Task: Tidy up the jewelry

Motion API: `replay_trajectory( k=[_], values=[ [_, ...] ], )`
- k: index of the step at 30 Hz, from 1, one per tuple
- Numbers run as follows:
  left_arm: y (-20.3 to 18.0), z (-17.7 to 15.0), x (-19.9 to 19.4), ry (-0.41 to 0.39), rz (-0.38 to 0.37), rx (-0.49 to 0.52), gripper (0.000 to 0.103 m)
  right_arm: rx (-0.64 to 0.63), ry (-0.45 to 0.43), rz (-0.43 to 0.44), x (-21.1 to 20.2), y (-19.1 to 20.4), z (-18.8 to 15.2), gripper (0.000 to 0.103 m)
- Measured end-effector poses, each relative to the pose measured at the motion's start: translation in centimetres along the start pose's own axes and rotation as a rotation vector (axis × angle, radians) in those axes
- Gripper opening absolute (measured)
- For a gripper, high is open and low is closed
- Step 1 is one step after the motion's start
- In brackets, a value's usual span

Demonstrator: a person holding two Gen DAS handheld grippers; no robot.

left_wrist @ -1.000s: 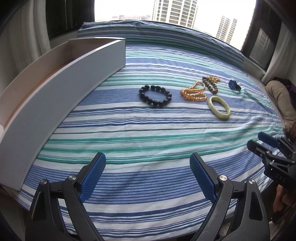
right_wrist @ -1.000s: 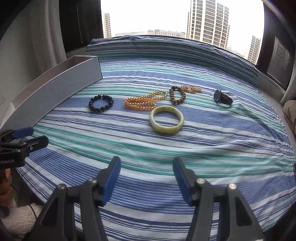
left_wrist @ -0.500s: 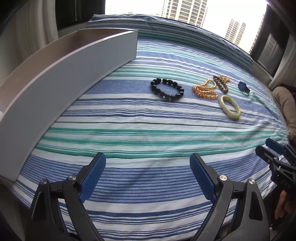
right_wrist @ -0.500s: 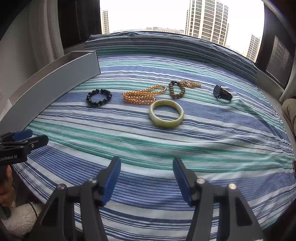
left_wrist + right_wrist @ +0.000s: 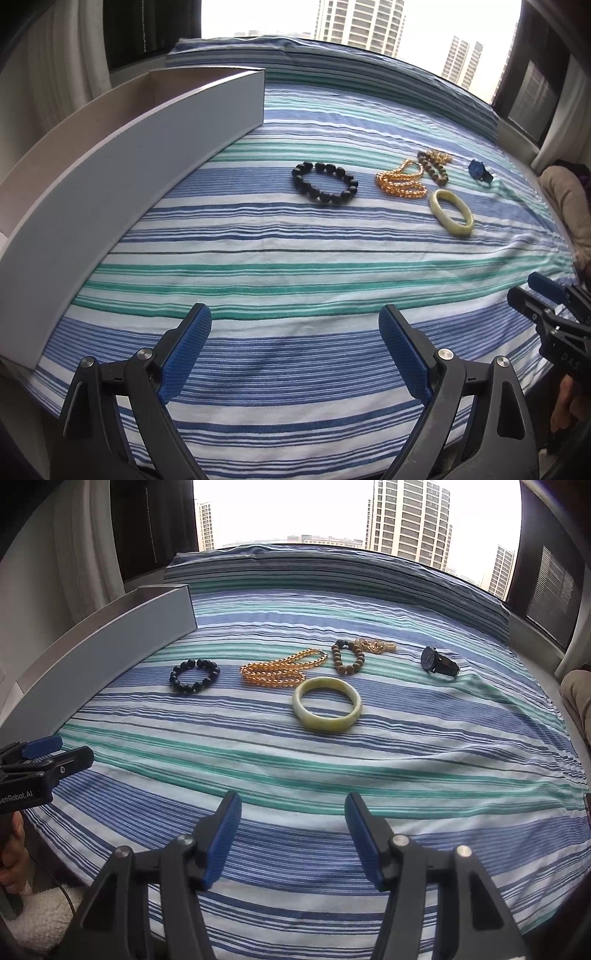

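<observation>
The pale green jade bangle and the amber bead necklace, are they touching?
Apart. The right wrist view shows a thin strip of striped bedsheet between the pale green jade bangle and the amber bead necklace.

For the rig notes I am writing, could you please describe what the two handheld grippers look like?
Both are black plastic, scissor-like frames with silver pivot bolts. The left gripper and the right gripper each carry two fingers faced with blue textured pads. White lettering marks the bodies: "GenRobot.AI", its first letter cropped, on the left one, and "DAS" on the right one. No sleeves show.
</observation>
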State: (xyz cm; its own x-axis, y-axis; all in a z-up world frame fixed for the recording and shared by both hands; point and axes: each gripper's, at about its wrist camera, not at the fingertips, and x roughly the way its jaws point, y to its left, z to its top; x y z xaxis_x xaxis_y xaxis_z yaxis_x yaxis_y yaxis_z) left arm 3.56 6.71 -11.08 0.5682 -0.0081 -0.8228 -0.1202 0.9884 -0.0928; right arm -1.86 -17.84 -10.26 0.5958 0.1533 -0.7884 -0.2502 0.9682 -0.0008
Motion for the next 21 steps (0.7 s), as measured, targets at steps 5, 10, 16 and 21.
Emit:
replay_trajectory(
  k=[5, 10, 16, 21],
  values=[
    [0.3, 0.0, 0.5, 0.039, -0.023, -0.011, 0.093, 0.003, -0.014, 0.003, -0.4, -0.1, 0.1, 0.059],
    [1.7, -0.1, 0.6, 0.055, 0.022, -0.040, 0.099, 0.015, -0.010, -0.001, -0.2, -0.7, -0.2, 0.059],
    [2.3, 1.5, 0.9, 0.053, 0.002, -0.045, 0.099, 0.025, 0.006, 0.007, 0.3, -1.0, -0.2, 0.059],
    [1.5, 4.1, 1.0, 0.029, -0.024, -0.015, 0.099, 0.024, 0.006, 0.015, 0.2, -1.0, -0.1, 0.059]
  ],
)
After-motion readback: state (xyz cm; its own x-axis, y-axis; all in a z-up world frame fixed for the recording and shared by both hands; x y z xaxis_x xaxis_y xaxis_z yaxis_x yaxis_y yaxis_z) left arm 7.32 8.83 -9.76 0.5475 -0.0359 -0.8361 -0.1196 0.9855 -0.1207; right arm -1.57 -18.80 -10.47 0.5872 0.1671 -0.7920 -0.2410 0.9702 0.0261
